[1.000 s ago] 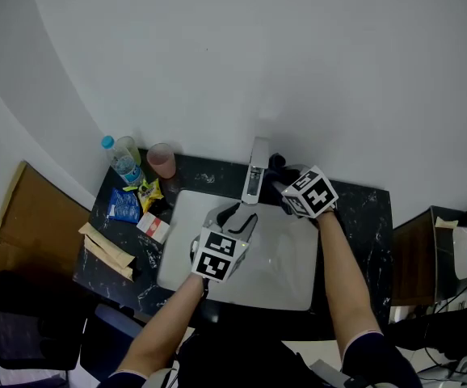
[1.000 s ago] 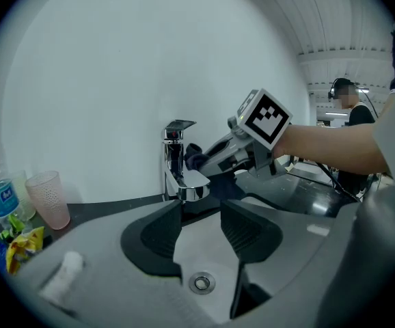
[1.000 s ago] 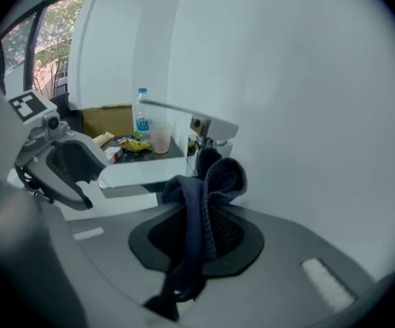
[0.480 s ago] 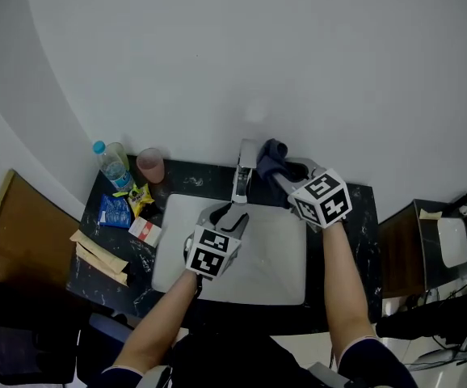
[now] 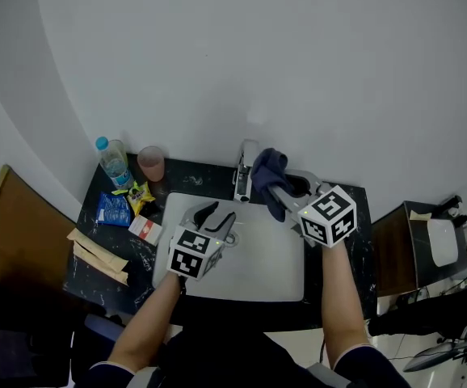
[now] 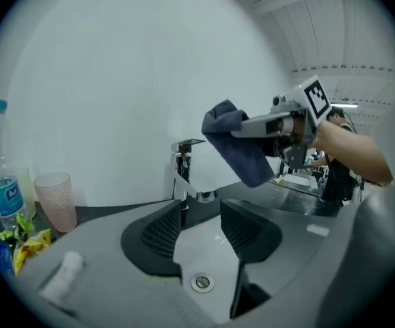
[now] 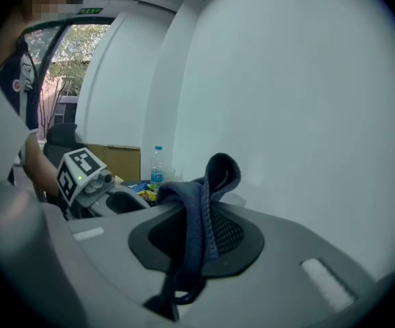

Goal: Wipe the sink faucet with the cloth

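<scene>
Right gripper [image 5: 280, 191] clamps the cloth [image 5: 266, 166], jaws pinched on it, up beside the faucet [image 5: 243, 179]; left gripper [image 5: 214, 215] hovers over the sink [image 5: 258, 269], jaws apart, empty.

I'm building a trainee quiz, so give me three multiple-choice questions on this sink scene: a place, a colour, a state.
1. Where does the pink cup stand? A) on the counter left of the faucet B) in the basin C) right of the faucet
2. What colour is the cloth? A) white B) dark blue C) yellow
3. How is the left hand-held gripper? A) shut on the cloth B) open and empty C) shut on the faucet
Answers: 1 A, beside the bottle; 2 B, shown in every view; 3 B, jaws apart, nothing between them.
</scene>
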Available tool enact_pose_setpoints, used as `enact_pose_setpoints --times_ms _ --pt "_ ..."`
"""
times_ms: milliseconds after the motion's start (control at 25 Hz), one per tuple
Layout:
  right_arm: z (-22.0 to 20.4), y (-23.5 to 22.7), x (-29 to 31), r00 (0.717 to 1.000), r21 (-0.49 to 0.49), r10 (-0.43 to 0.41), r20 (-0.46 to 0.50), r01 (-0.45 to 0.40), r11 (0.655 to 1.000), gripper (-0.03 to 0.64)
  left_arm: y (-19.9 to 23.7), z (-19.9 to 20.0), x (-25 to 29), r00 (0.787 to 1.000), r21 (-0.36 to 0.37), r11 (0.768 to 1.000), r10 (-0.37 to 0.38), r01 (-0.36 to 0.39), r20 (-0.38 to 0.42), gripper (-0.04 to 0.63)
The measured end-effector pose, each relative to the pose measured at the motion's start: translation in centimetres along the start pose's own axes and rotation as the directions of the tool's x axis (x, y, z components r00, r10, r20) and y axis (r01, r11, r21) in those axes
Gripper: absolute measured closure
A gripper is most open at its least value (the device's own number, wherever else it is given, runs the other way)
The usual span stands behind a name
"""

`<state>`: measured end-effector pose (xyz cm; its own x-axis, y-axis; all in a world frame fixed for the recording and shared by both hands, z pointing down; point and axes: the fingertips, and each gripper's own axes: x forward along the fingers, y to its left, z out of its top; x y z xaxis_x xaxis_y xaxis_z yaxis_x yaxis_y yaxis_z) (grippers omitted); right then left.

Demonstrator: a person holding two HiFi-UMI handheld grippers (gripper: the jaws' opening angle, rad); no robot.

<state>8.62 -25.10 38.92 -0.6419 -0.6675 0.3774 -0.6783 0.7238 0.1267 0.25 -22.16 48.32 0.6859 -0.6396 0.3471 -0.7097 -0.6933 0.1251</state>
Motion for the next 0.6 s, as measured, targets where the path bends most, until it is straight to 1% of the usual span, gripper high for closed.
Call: enact_pose_setpoints --times_ms 80,160,240,320,440,520,600 --pt "-0.6 1.7 0.2 0.997 0.031 0.071 0.024 -0.071 0.997 0.558 -0.2 1.2 -0.9 0.998 0.015 0.999 -0.048 0.048 0.037 0.411" --pt "-0.7 3.4 0.2 0.986 0.059 0.148 0.071 -0.152 0.987 0.558 -0.9 2.6 -1.5 0.990 0.057 0.991 -0.123 0.120 0.067 0.410" --pt "-0.1 4.7 0.2 0.970 0.072 0.211 0.121 -0.221 0.973 0.558 -2.2 3.8 -2.0 0.974 0.086 0.975 -0.210 0.203 0.086 0.408" --pt "0.7 6.0 0.1 0.946 0.072 0.282 0.160 -0.296 0.952 0.558 -3.5 4.6 -2.3 0.956 0.111 0.958 -0.276 0.266 0.094 0.407" --pt "1.4 8.0 -0.3 0.904 0.063 0.383 0.189 -0.400 0.914 0.558 -4.8 5.5 -2.7 0.936 0.156 0.934 -0.338 0.321 0.096 0.403" --pt "1.5 8.7 -0.6 0.885 0.066 0.421 0.200 -0.441 0.895 0.557 -5.2 5.8 -3.1 0.925 0.186 0.920 -0.367 0.345 0.096 0.402" --pt "1.7 8.8 -0.8 0.872 0.087 0.439 0.217 -0.466 0.881 0.557 -5.3 6.0 -3.2 0.920 0.223 0.909 -0.379 0.352 0.096 0.402"
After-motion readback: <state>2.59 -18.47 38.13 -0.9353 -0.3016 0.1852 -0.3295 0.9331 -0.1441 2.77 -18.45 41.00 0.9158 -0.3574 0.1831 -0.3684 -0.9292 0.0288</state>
